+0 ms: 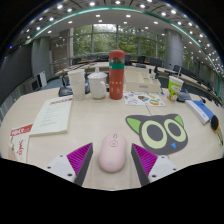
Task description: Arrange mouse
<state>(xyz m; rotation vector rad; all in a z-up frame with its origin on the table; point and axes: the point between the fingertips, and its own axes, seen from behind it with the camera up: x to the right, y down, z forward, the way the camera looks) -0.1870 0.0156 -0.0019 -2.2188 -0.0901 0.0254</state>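
A pale pink computer mouse point(112, 152) lies on the beige table point(95, 120), between my two fingers. My gripper point(112, 162) is open: the magenta pads point(78, 160) stand to the left and right of the mouse with a narrow gap at each side. The mouse rests on the table. Just ahead and to the right lies a mouse mat with a black cat face on green point(160, 130).
Beyond the mouse stand a red tumbler point(117, 76), a clear plastic cup point(97, 85) and another cup point(77, 82). An open book point(52, 115) lies to the left, papers point(140, 98) and a green cup point(175, 88) to the right. Office chairs and windows are behind.
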